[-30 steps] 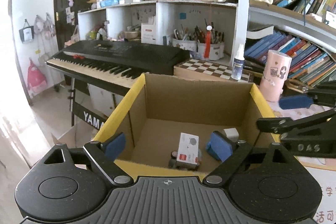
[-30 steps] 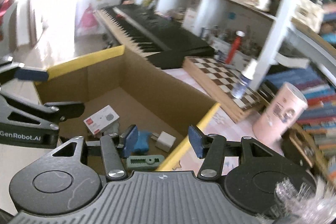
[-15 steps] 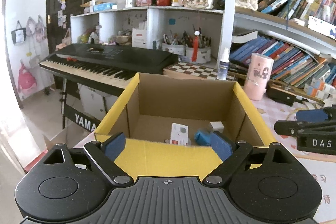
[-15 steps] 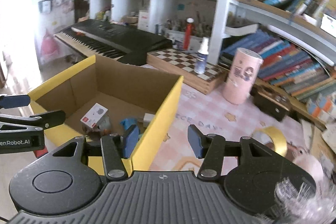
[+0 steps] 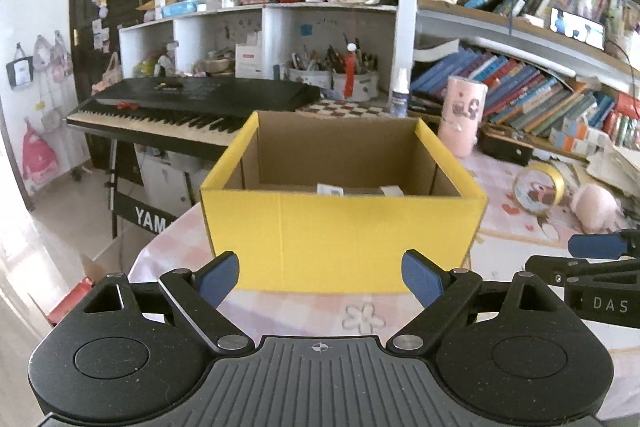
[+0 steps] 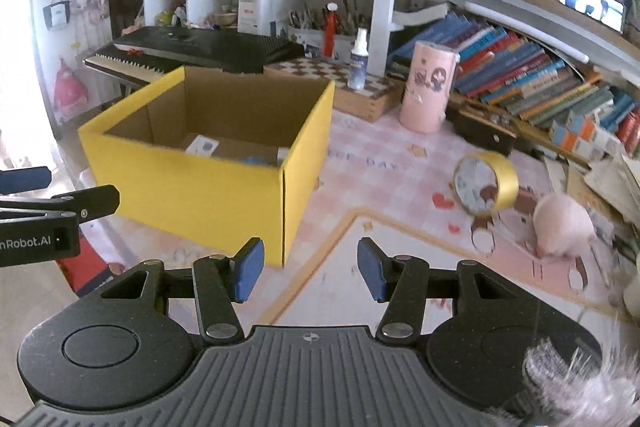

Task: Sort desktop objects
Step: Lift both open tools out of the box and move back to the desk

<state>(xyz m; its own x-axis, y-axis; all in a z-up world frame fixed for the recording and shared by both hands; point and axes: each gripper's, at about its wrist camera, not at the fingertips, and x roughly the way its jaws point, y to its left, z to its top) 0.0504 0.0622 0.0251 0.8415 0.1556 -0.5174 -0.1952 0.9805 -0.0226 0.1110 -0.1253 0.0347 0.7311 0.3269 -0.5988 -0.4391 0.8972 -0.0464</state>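
A yellow cardboard box (image 5: pixel 340 239) (image 6: pixel 192 195) stands open on the pink patterned table. Inside it lie a white packet (image 6: pixel 202 147), a blue item (image 6: pixel 252 159) and a white cube (image 6: pixel 282 153), mostly hidden by the near wall. My left gripper (image 5: pixel 320 277) is open, a short way in front of the box's near wall, nothing between its fingers. My right gripper (image 6: pixel 310 275) is open and empty, near the box's right front corner. A yellow tape roll (image 6: pixel 486 183) (image 5: pixel 538 187) and a pink plush toy (image 6: pixel 564 225) (image 5: pixel 596 205) lie on the table to the right.
A pink cylinder (image 6: pixel 428 87), a spray bottle (image 6: pixel 358 61) on a chessboard box (image 6: pixel 360 91) and a black case (image 6: pixel 480 131) stand behind the box. Bookshelves (image 6: pixel 540 67) fill the back right. A black keyboard (image 5: pixel 192 103) stands at the left past the table edge.
Both grippers have drawn back from above the box's inside to in front of it. The right one has rolled level and shifted right, bringing the tape roll and plush toy into view.
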